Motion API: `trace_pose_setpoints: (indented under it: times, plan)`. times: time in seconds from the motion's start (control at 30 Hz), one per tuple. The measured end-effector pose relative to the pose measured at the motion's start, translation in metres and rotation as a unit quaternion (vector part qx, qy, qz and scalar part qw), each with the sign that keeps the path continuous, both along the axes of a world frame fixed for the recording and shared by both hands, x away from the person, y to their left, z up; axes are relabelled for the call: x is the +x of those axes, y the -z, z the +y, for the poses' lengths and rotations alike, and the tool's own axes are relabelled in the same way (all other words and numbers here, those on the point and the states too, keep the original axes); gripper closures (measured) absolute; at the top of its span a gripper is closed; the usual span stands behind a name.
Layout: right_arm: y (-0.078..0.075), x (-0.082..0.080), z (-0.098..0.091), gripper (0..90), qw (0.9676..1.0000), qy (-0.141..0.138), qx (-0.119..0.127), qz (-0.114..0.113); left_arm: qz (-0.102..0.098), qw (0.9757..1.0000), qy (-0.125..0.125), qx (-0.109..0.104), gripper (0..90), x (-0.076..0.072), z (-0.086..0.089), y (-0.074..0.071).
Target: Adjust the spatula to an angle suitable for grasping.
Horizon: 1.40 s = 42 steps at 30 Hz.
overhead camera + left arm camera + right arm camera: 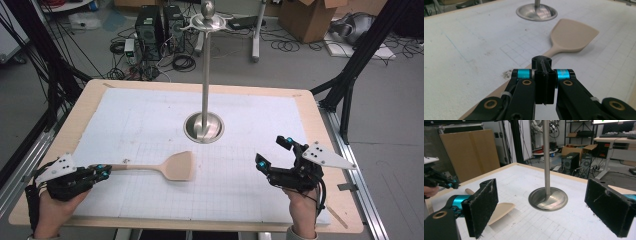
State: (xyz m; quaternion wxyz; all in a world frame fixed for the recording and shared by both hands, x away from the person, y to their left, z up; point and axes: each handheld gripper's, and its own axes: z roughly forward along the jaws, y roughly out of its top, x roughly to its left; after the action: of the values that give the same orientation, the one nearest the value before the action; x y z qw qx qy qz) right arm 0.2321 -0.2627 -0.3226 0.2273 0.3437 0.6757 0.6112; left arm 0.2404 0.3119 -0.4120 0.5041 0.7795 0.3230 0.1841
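Left tongs (102, 172) are closed on the handle end of the beige spatula (172, 166), jaws pressed tight against it. Spatula lies flat on the white gridded mat (150, 125) of the counter (320, 135), blade toward the steel stand (204, 125), near its round base. Right tongs (274, 152) stand wide open, empty, well apart from the spatula.

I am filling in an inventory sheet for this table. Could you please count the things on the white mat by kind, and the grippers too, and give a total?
Spatula, beige: 1
Metal stand, round base with upright pole: 1
Grippers: 2, the left gripper shut on the spatula's handle, the right gripper open
Total: 4
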Motion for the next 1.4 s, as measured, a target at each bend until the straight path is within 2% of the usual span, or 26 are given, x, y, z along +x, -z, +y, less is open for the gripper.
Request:
trace_pose_setpoints:
  times: [0.03,0.23,0.4,0.73,1.23,1.4]
  plan:
    - [0.0,0.0,0.001,10.6,1.0,0.0,0.002,0.001,0.008,1.0,-0.001,0.004,89.8,0.002,0.0,0.005]
    - [0.001,0.001,0.002,10.7,1.0,-0.003,-0.004,0.001,0.022,0.9997,-0.007,0.007,89.9,0.007,0.0,0.014]
    - [0.001,0.001,0.003,10.7,1.0,-0.003,-0.003,0.003,0.035,0.9993,-0.015,0.002,89.9,0.011,0.004,0.02]
    - [0.001,0.002,0.004,10.7,1.0,-0.005,-0.004,0.004,0.052,0.9981,-0.03,0.016,89.9,0.017,0.009,0.033]
    - [0.002,0.003,0.005,10.6,0.9999,-0.008,-0.006,0.005,0.061,0.9969,-0.04,0.031,90.0,0.022,0.006,0.037]
    - [0.003,0.003,0.005,10.7,0.9999,-0.009,-0.009,0.007,0.069,0.9959,-0.045,0.037,90.0,0.025,0.005,0.038]
